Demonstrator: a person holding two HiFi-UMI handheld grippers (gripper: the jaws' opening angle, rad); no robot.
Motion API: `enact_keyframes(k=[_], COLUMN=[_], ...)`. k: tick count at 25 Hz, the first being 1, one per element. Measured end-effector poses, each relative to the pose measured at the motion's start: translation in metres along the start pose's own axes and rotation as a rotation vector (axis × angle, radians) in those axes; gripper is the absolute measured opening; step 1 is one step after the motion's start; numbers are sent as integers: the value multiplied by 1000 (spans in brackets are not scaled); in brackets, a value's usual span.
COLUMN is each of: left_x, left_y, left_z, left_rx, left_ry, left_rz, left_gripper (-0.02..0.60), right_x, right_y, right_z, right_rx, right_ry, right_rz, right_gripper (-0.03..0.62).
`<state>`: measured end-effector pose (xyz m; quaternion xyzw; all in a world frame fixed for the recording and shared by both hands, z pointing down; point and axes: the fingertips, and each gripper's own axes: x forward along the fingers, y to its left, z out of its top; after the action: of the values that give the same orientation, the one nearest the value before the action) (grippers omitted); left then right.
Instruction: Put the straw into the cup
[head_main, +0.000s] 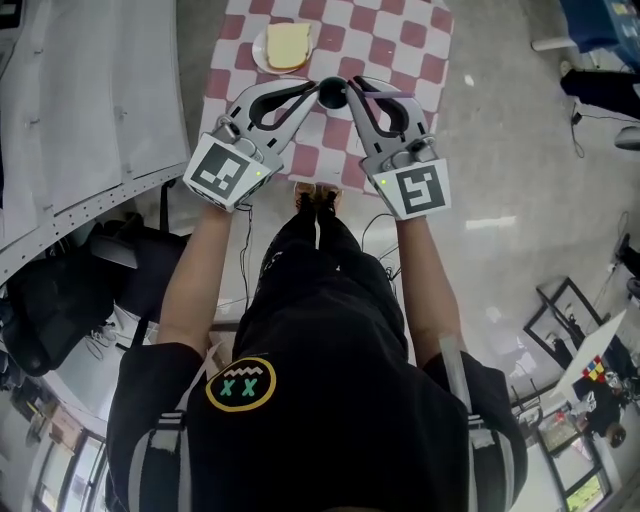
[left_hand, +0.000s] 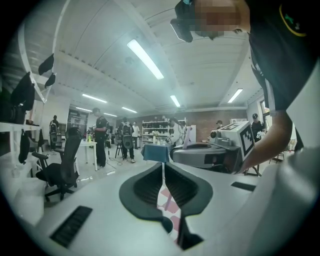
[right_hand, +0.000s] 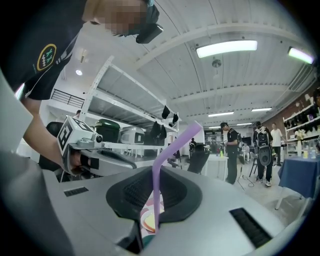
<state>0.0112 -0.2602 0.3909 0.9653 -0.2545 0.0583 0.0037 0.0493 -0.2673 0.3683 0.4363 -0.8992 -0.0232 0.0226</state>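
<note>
A purple bendy straw (right_hand: 155, 200) stands upright between the pads of my right gripper (right_hand: 156, 175), which is shut on it; its bent top leans right. In the head view both grippers hover side by side over the near edge of the checkered table (head_main: 400, 40), their tips almost meeting. A dark round cup (head_main: 333, 93) shows from above just between the tips of my left gripper (head_main: 312, 90) and right gripper (head_main: 358, 86). In the left gripper view the left gripper (left_hand: 163, 167) has its jaws together with nothing visible between the pads; tablecloth shows below them.
A white plate (head_main: 262, 52) with a slice of bread lies on the table's far left. White shelving runs along the left, and shiny floor lies to the right. Several people, chairs and tables stand far off in the room.
</note>
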Motion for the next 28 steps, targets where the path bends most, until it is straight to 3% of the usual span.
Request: enact_keyframes(k=[9,13,28], left_x=[18,20,33], left_y=[-2,-4,-2], left_z=[-12,-26,-70], left_rx=[-44,3,-17], left_ry=[-9,7,52], left_rz=[11,-20,7], left_gripper=[32,32,32], right_x=[6,6,11], right_y=[-5,-6,-10], right_z=[-26,-31,-85], right_rx=[21,17,40], right_ry=[11,10,46], right_rz=[14,13,29], right_gripper=[48,48,48])
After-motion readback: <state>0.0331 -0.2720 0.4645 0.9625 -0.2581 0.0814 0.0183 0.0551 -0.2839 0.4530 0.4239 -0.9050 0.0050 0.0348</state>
